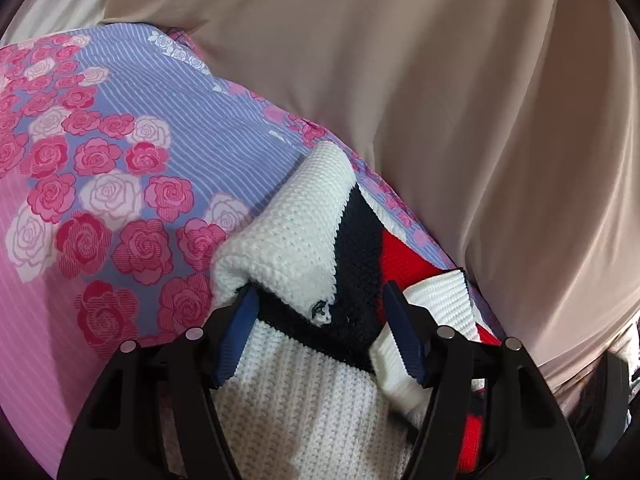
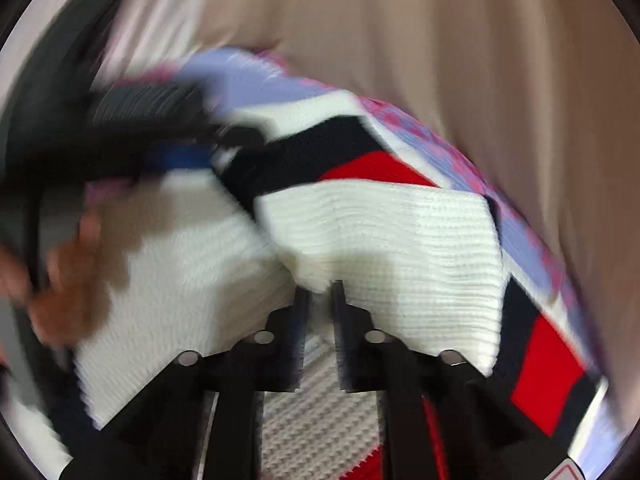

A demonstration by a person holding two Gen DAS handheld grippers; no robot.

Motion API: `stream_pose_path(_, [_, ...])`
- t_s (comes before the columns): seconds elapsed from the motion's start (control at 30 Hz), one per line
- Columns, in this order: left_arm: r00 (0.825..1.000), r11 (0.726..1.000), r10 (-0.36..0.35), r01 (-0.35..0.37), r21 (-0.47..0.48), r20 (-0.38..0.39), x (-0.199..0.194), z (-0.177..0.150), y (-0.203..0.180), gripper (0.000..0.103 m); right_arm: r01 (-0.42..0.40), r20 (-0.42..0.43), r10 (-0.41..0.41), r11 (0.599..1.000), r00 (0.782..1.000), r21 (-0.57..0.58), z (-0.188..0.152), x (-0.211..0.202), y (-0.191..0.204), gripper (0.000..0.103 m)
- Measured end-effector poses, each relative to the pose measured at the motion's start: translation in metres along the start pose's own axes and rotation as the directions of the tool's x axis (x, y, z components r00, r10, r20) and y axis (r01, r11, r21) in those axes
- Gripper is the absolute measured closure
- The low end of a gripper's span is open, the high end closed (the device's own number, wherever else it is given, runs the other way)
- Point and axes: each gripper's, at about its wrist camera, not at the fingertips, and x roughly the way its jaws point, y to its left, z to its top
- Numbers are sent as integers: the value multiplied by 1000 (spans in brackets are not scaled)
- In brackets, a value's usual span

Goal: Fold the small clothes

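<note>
The left gripper, jaws wide, straddles a white, navy and red knitted sweater on a rose-printed sheet. The right gripper pinches its white ribbed edge; motion blur obscures the view's left side.

sweater: looking chunky matt knit | bedsheet: showing smooth printed cloth | curtain: gleaming faintly satiny

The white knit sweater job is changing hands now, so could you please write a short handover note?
Left hand-held gripper: open, fingers astride the white knit sweater with navy and red bands.
Right hand-held gripper: shut on a white fold of it; this view is blurred.
The sweater lies on the rose-printed lilac sheet.
Done: one flap looks partly turned over.
Left: finish folding, flatten.
</note>
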Motion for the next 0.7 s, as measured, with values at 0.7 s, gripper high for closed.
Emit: stream_pose_path(0.7, [999, 995, -17, 12, -102, -47, 2, 11, -3, 38, -28, 61, -39, 572, 997, 820, -131, -53, -217, 69])
